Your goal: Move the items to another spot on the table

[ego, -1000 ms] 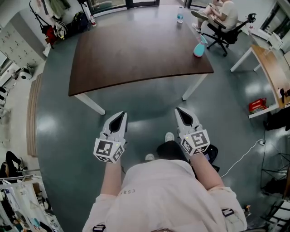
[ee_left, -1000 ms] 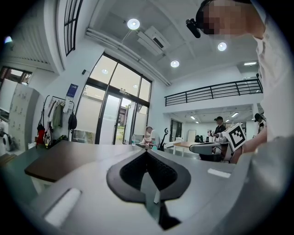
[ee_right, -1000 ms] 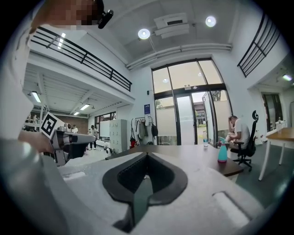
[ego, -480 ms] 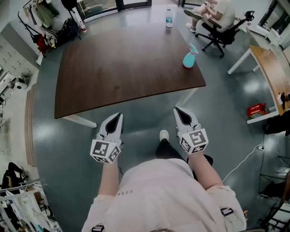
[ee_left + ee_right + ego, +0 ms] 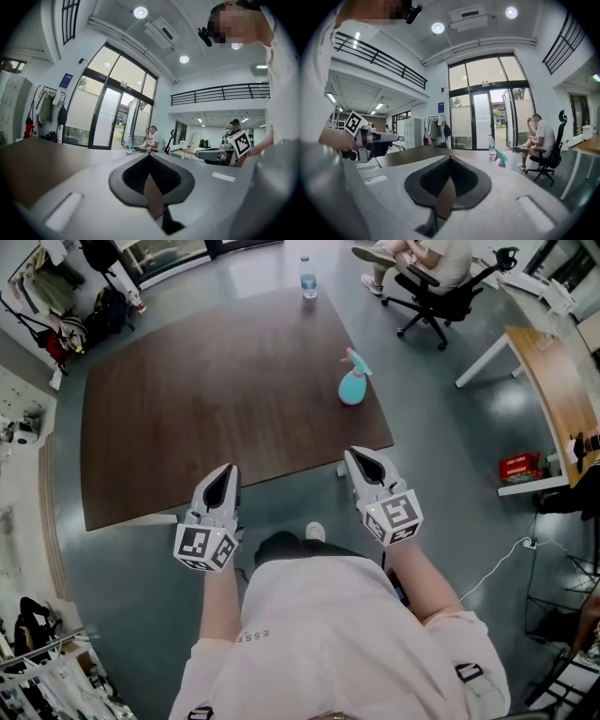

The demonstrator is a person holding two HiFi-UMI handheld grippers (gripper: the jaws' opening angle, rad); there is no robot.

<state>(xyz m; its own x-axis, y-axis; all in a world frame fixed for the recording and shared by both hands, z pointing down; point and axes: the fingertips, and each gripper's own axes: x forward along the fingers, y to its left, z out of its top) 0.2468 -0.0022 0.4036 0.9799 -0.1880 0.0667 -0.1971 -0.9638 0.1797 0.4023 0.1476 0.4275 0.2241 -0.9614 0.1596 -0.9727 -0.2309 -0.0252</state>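
Left claw [image 5: 228, 472] and right claw [image 5: 355, 456]: I hold both with jaws fully together and nothing between them, at the near edge of the dark brown tabletop [image 5: 206, 381].

Spray bottle [image 5: 352, 385]: rounded teal body, pink trigger head. It stands upright by the right edge, toward the near right corner.

Water bottle [image 5: 307, 276]: clear with a blue band. It stands upright at the far edge, near the far right corner.

On the table [image 5: 216, 399], the spray bottle [image 5: 352, 385] sits right (water bottle [image 5: 307, 276] behind).
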